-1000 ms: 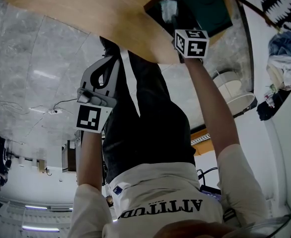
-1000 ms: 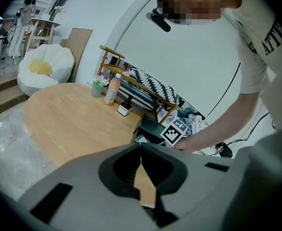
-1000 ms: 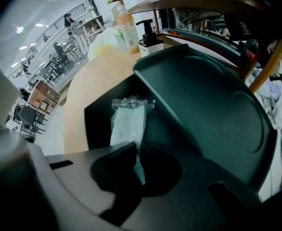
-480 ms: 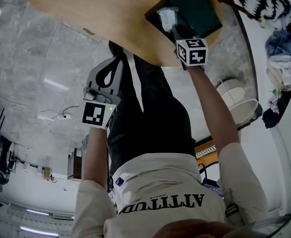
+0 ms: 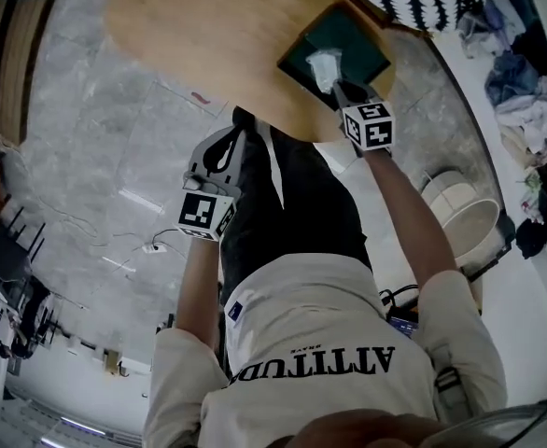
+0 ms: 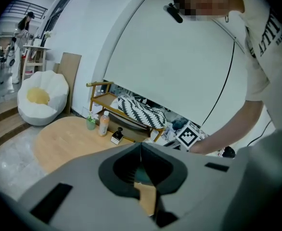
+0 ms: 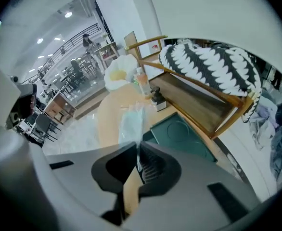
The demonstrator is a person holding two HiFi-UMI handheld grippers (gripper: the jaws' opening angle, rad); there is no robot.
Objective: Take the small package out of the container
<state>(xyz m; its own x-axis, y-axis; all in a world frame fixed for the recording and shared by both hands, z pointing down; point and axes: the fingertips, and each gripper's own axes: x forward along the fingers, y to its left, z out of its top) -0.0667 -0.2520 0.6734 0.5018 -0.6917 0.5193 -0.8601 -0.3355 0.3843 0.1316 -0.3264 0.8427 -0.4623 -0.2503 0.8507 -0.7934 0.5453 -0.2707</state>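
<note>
A dark green tray-like container (image 5: 359, 43) lies on the round wooden table (image 5: 208, 35) near its right edge. My right gripper (image 5: 335, 86) reaches over the container's near side and is shut on the small package (image 5: 324, 65), a pale, crinkly translucent pouch. In the right gripper view the package (image 7: 131, 123) stands up out of the closed jaws, with the container (image 7: 182, 134) below and to its right. My left gripper (image 5: 238, 133) hangs by the table's near edge, well left of the container. Its jaws meet with nothing between them (image 6: 141, 153).
Two bottles (image 6: 104, 123) and a small black object stand at the table's far side. Behind them is a wooden bench with a black-and-white striped cushion (image 7: 208, 66). A white beanbag (image 6: 40, 97) sits left of the table, and round white baskets (image 5: 469, 217) stand on the floor at the right.
The head view has swung so more of the table shows. The right gripper has stayed at the container's near side with the package at its tips. The left gripper still hangs below the table edge.
</note>
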